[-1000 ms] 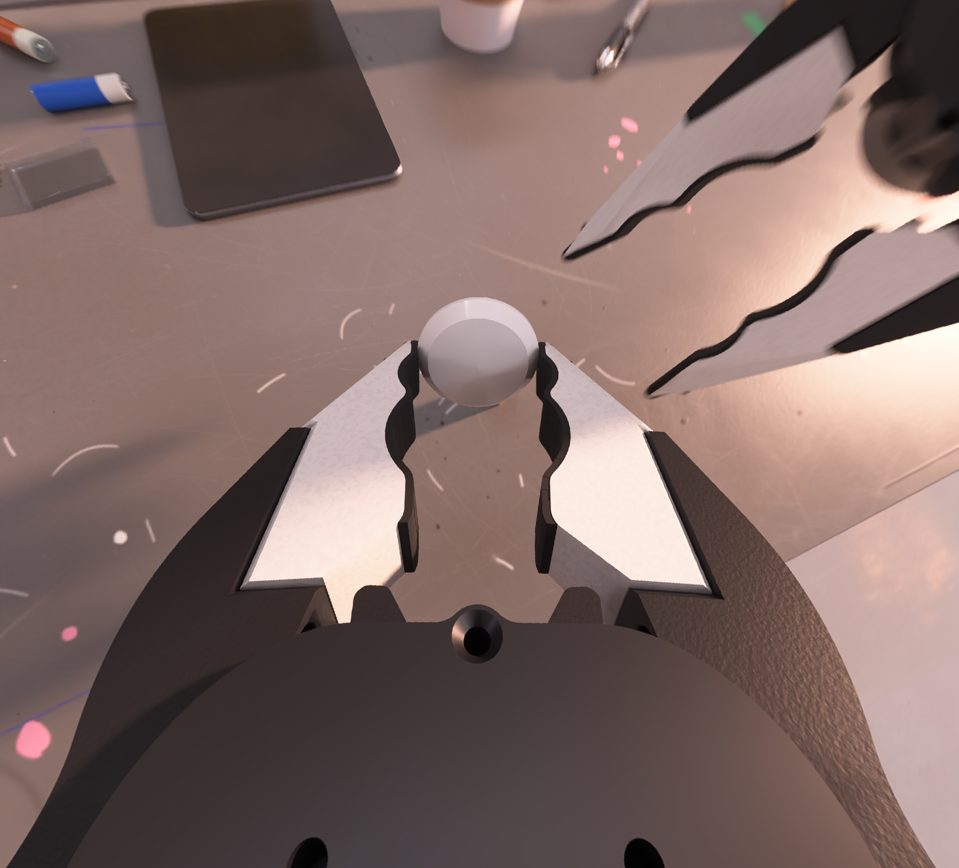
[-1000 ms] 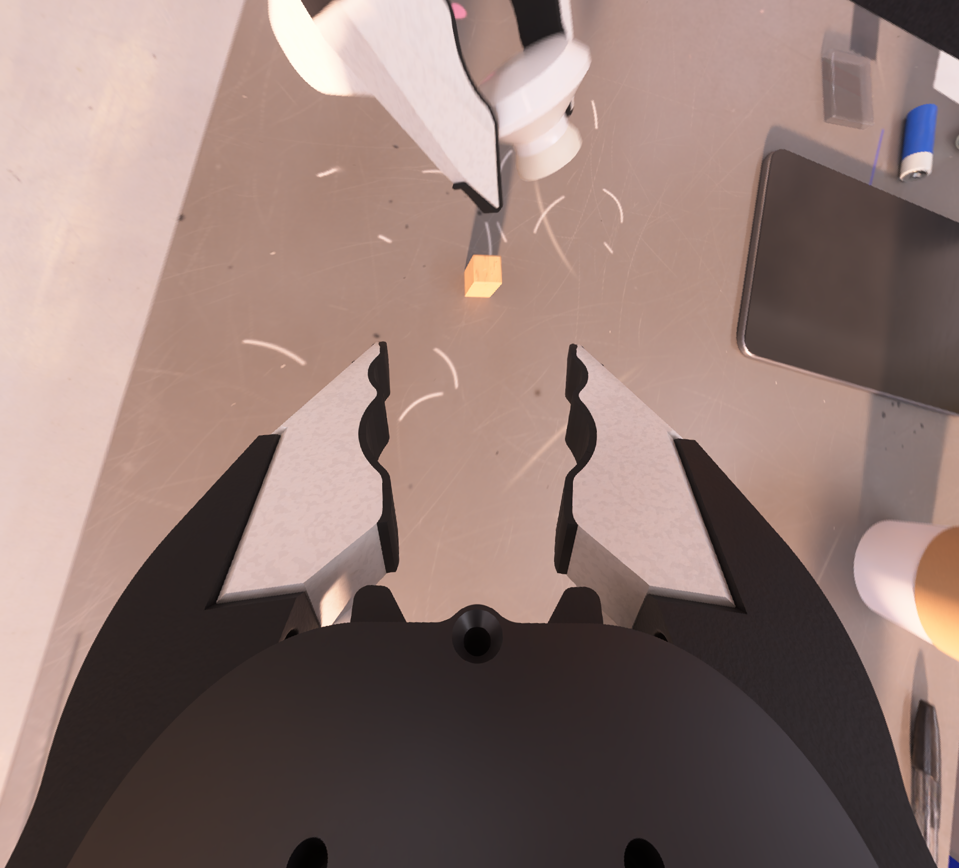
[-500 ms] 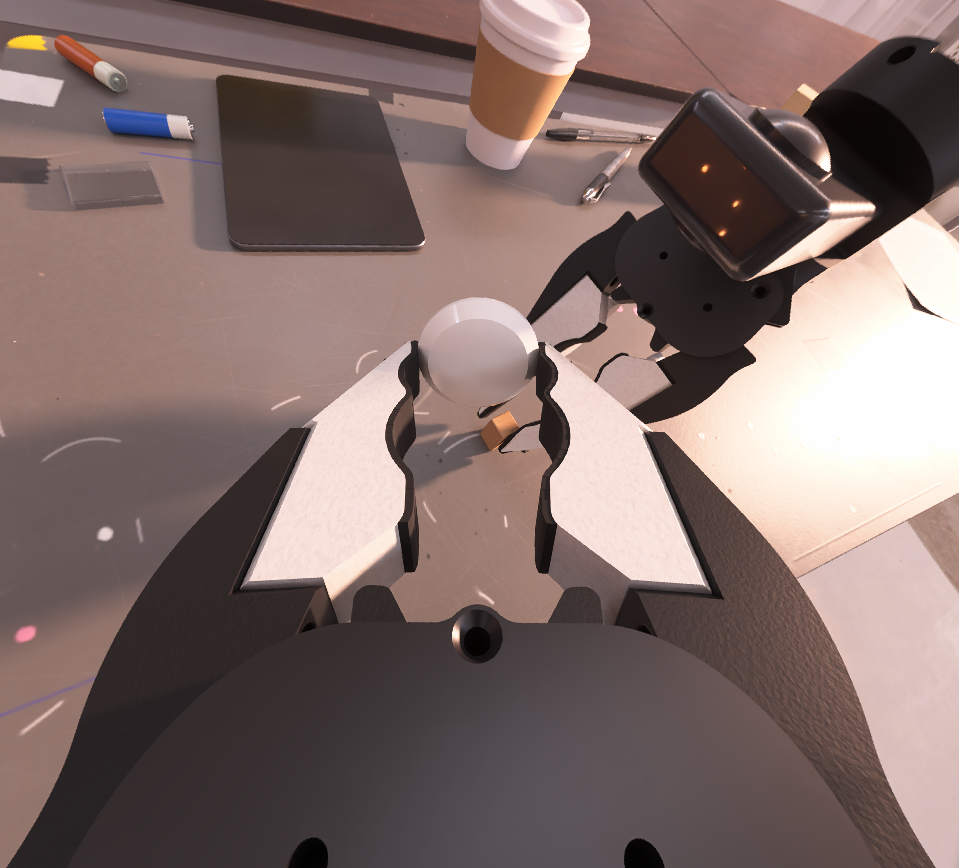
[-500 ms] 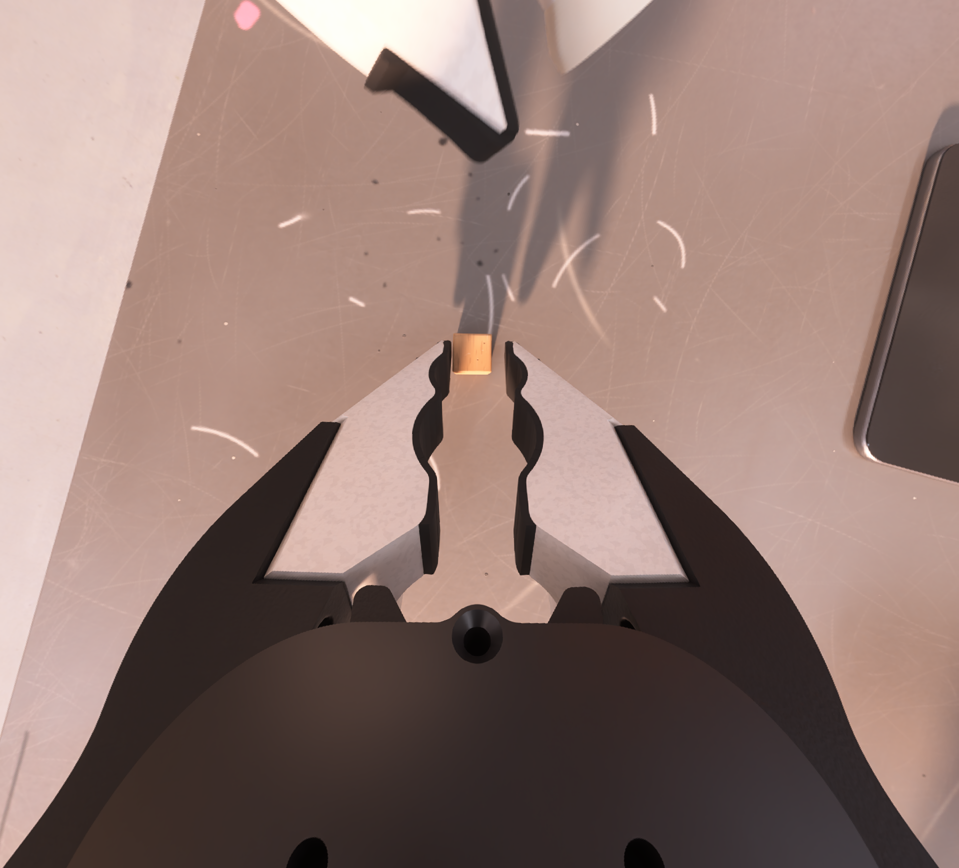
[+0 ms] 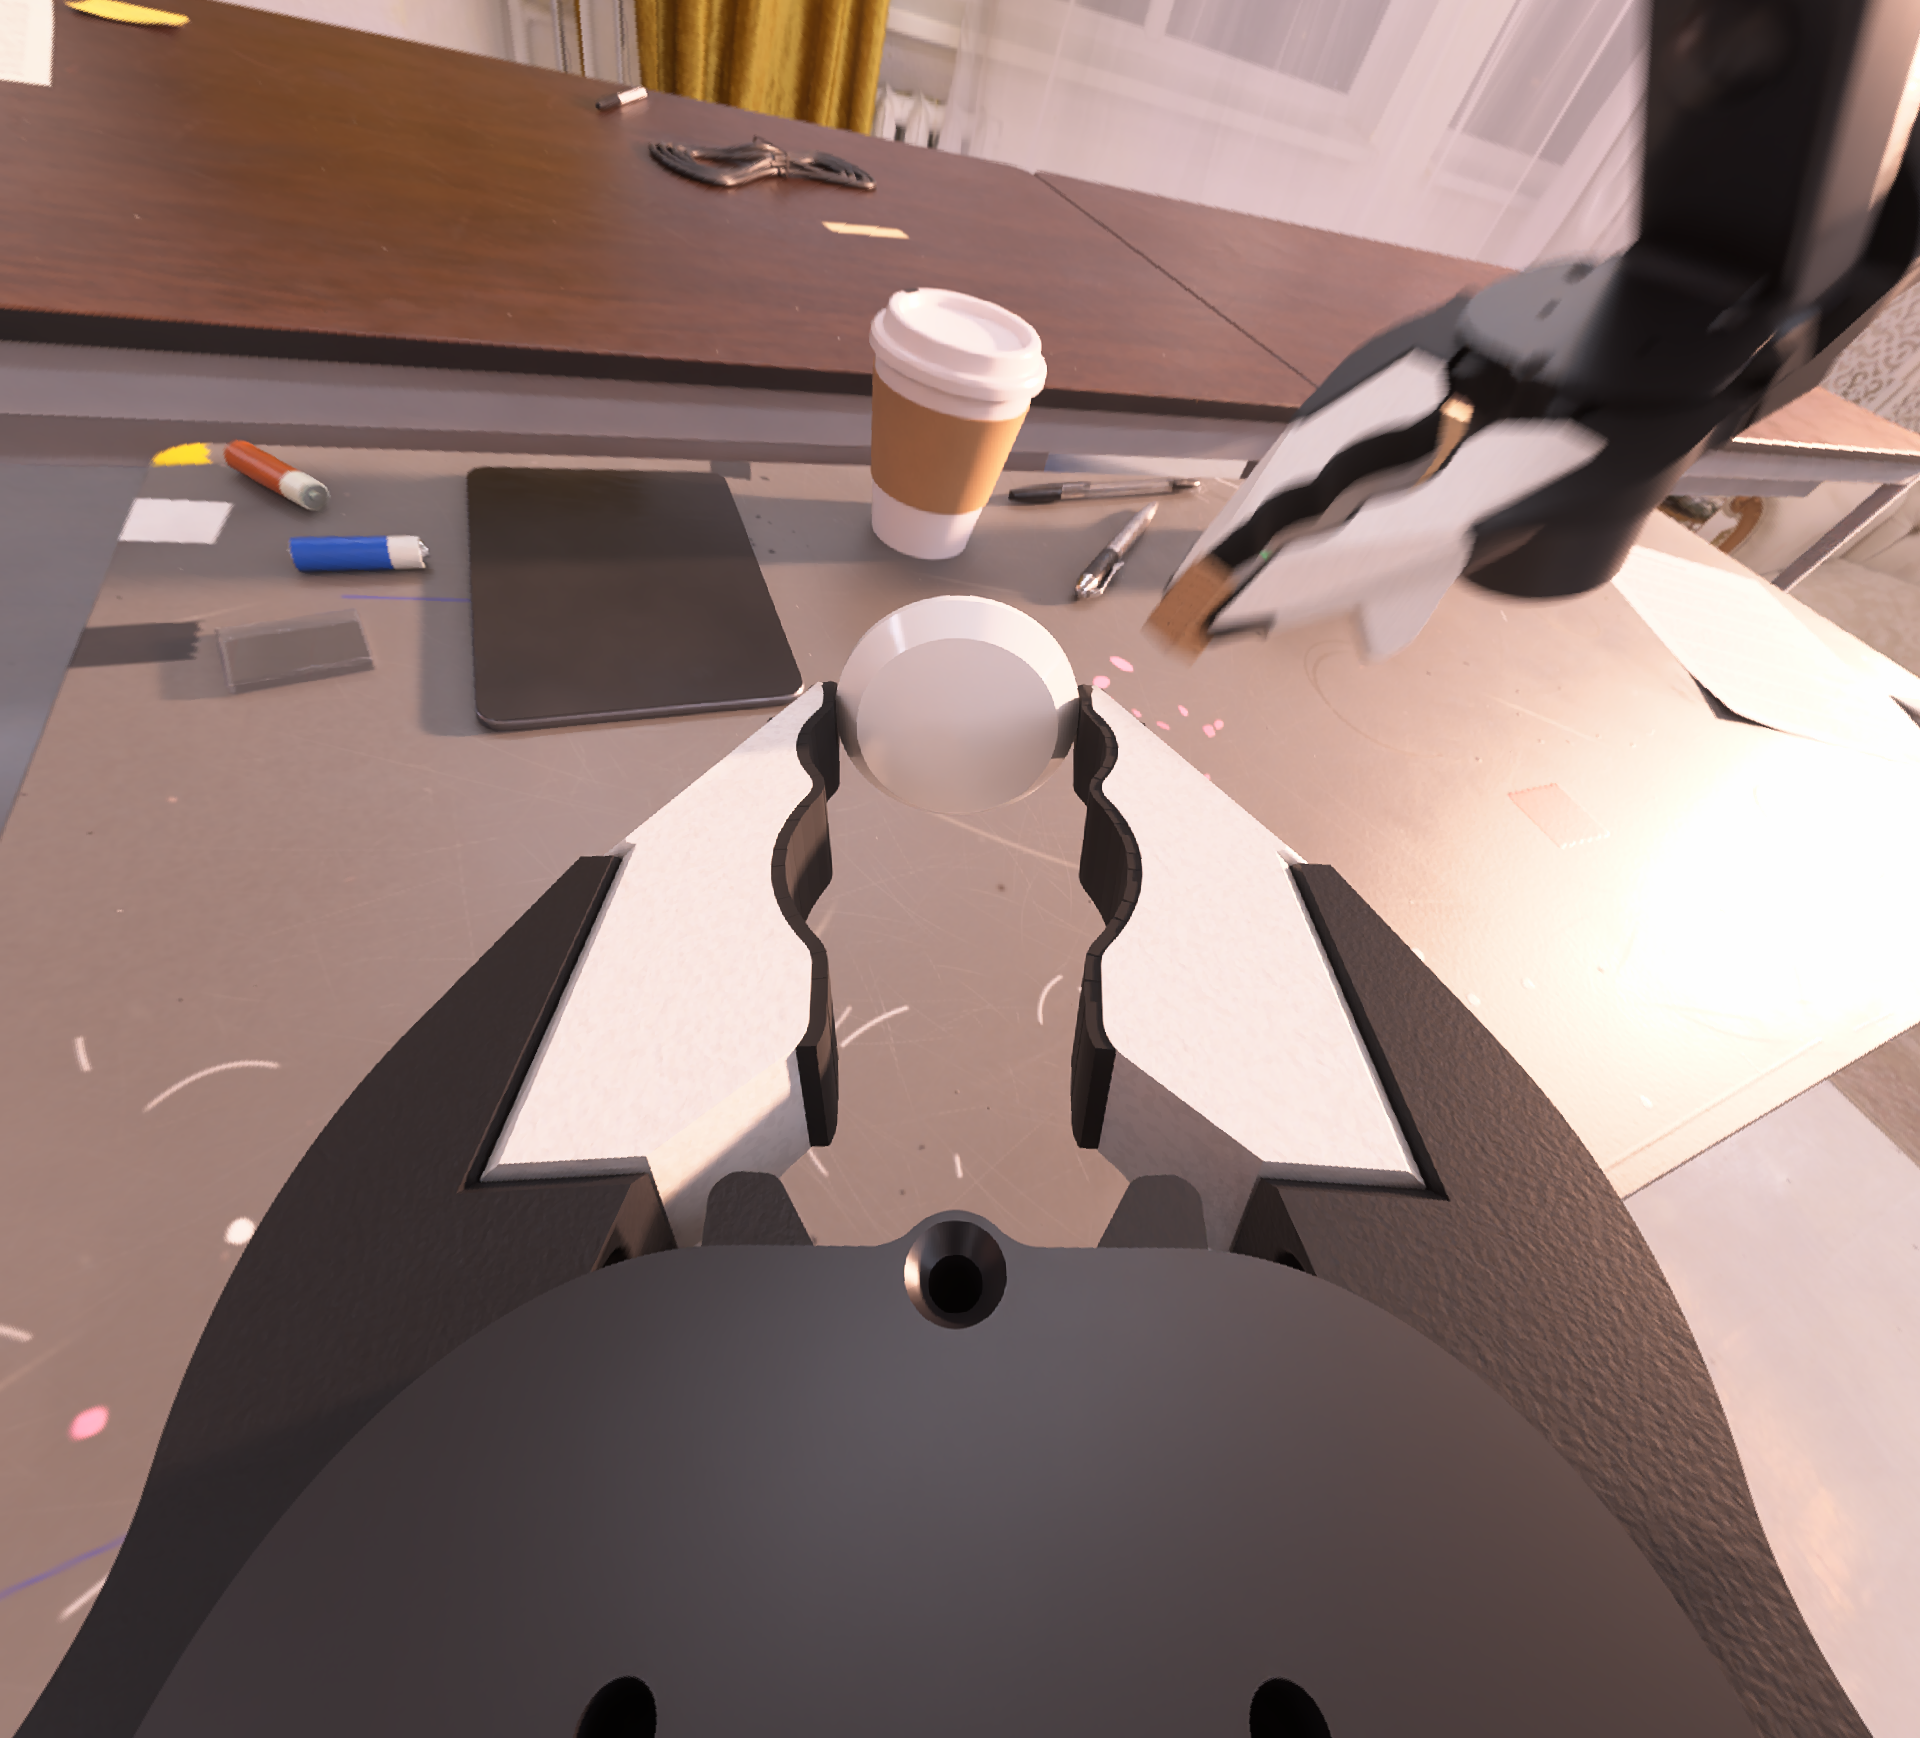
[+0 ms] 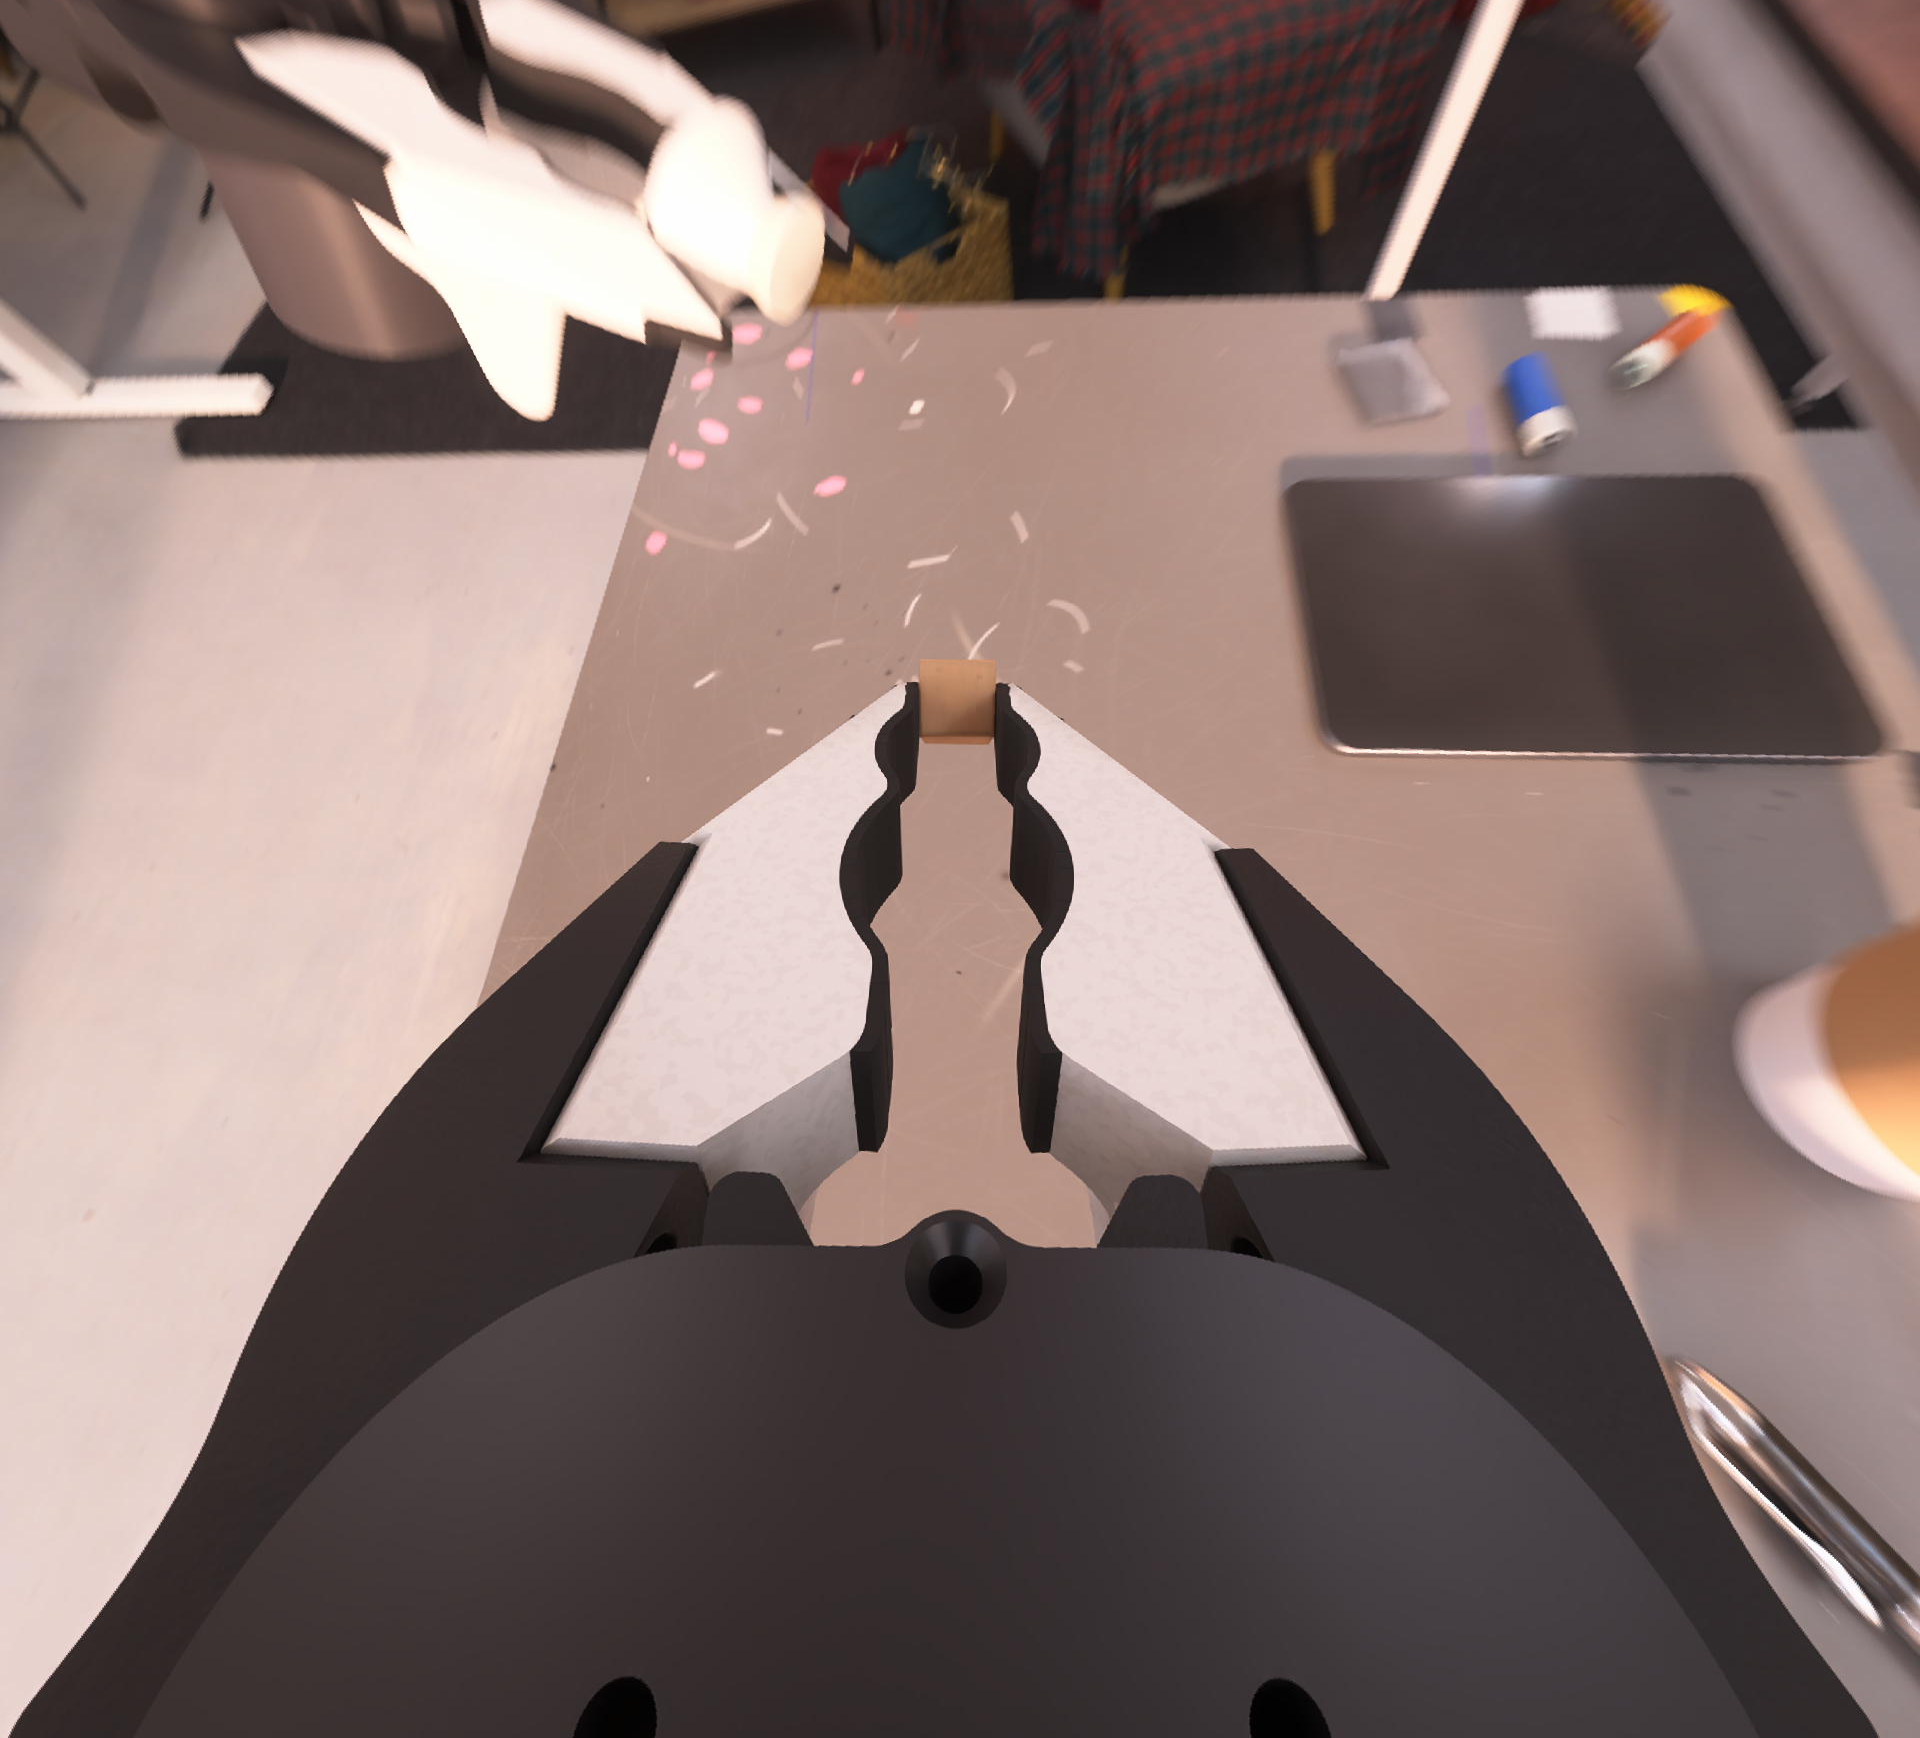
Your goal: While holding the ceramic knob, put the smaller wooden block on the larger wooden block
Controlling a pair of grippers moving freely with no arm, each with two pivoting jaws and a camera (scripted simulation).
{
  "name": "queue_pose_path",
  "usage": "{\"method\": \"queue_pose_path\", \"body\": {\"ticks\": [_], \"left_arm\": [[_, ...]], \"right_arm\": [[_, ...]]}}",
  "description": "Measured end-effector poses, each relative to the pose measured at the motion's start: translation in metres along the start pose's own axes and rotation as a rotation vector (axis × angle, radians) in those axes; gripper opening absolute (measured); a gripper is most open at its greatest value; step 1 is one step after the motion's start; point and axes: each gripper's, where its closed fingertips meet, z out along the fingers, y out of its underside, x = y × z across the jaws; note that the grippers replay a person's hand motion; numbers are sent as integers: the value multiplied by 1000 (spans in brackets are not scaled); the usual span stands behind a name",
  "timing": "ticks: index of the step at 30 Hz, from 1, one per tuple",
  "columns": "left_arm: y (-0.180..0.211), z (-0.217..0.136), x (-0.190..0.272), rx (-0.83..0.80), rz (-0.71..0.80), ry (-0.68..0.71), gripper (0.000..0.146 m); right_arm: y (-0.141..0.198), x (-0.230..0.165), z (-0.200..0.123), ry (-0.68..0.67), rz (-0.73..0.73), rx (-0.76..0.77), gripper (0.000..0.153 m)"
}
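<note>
My left gripper [image 5: 956,696] is shut on the white ceramic knob [image 5: 956,738] and holds it above the grey table [image 5: 312,857]. My right gripper [image 6: 957,689] is shut on the smaller wooden block [image 6: 957,714], a small tan cube pinched at the fingertips and held off the table. In the left wrist view the right gripper [image 5: 1210,613] is at the upper right, blurred, with the block [image 5: 1184,616] at its tips. In the right wrist view the left gripper [image 6: 717,286] with the knob [image 6: 743,228] is at the upper left. I cannot pick out the larger wooden block.
A dark tablet [image 5: 618,592] lies left of a paper coffee cup [image 5: 951,421], with two pens [image 5: 1117,535] to the cup's right. A blue lighter [image 5: 358,553], an orange marker [image 5: 275,475] and a clear plastic piece [image 5: 296,649] lie far left. The table edge [image 6: 582,649] runs close by.
My right gripper went down over the small block, shut on it and lifted it off the table. My left gripper rose and tilted up with the knob still in it.
</note>
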Motion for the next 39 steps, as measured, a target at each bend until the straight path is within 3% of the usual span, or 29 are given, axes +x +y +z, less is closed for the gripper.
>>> {"method": "queue_pose_path", "body": {"ticks": [5, 10, 15, 19, 23, 31, 39], "left_arm": [[28, 16, 5, -83, -15, 20, 45], [61, 33, 15, -193, -25, 62, 45], [79, 44, 26, -253, -15, 98, 45], [87, 47, 29, -282, -15, 109, 45], [92, 50, 30, -294, -27, 114, 45], [100, 54, 33, -319, -28, 127, 45], [104, 54, 30, -326, -43, 132, 45]], "right_arm": [[-38, 24, -93, 135, -11, 143, 14], [-47, 61, -201, 362, -56, 158, 14], [-10, 118, -299, 638, -37, 68, 14], [39, 160, -349, 781, 54, 31, 14], [87, 184, -368, 847, 187, 66, 14], [176, 208, -360, 905, 439, 68, 14], [213, 212, -350, 978, 462, -111, 14]]}}
